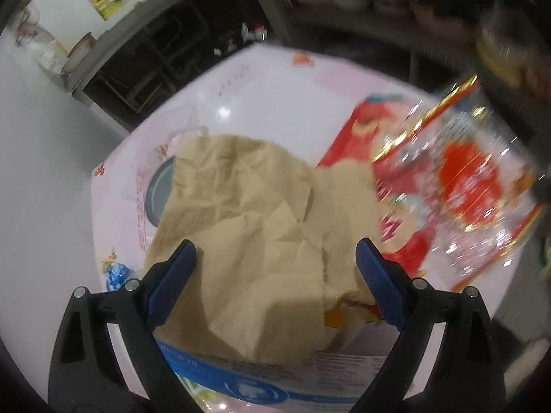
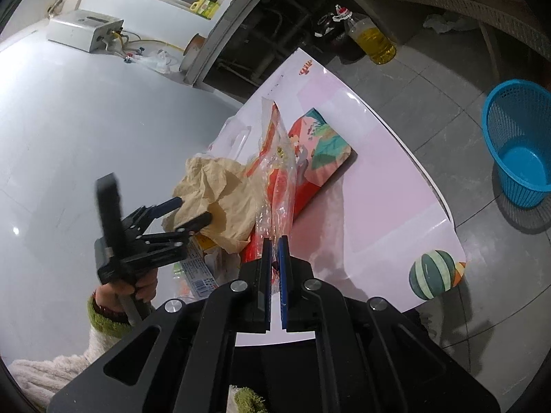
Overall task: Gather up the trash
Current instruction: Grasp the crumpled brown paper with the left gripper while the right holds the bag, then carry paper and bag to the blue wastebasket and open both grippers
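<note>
A crumpled tan paper [image 1: 255,220] lies on the pink table [image 1: 268,86] over other trash. My left gripper [image 1: 275,251] is open, its fingers on either side of the paper; it also shows in the right wrist view [image 2: 194,211] beside the tan paper [image 2: 220,199]. My right gripper [image 2: 274,244] is shut on a clear and red plastic wrapper [image 2: 279,175] and holds it up above the table [image 2: 378,179]. The wrapper shows blurred in the left wrist view [image 1: 458,186]. A red packet [image 2: 320,151] lies flat under it.
A blue mesh basket [image 2: 520,141] stands on the tiled floor right of the table. A blue and white carton [image 1: 261,378] lies under the paper at the near edge. A bottle of yellow oil [image 2: 373,39] stands on the floor beyond the table.
</note>
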`<action>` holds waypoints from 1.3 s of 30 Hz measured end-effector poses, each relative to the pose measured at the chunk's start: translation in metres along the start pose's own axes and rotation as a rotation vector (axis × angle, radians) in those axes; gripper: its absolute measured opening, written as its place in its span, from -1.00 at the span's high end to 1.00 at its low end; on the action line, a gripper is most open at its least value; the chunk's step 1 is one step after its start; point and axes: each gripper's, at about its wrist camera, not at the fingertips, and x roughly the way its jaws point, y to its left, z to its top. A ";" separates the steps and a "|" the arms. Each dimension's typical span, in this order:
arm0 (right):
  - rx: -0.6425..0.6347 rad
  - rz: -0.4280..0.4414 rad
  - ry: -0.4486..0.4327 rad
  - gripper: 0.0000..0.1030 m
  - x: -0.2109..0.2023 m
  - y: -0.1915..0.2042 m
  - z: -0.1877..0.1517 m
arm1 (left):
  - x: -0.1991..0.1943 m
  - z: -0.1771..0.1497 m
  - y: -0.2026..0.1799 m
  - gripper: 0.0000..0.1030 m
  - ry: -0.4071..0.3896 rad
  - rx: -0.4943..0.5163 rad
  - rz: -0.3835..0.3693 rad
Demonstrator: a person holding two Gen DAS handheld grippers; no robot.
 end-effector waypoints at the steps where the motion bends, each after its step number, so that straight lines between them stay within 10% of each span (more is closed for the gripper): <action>1: 0.007 0.004 0.001 0.92 0.000 -0.003 0.000 | 0.004 -0.001 -0.002 -0.74 0.018 0.014 0.015; 17: 0.025 0.017 -0.011 0.92 -0.007 -0.012 -0.007 | 0.005 0.007 0.001 0.92 0.052 0.083 0.094; 39: 0.015 0.026 -0.138 0.92 -0.055 -0.009 -0.008 | -0.119 0.032 0.018 1.00 -0.325 -0.066 0.043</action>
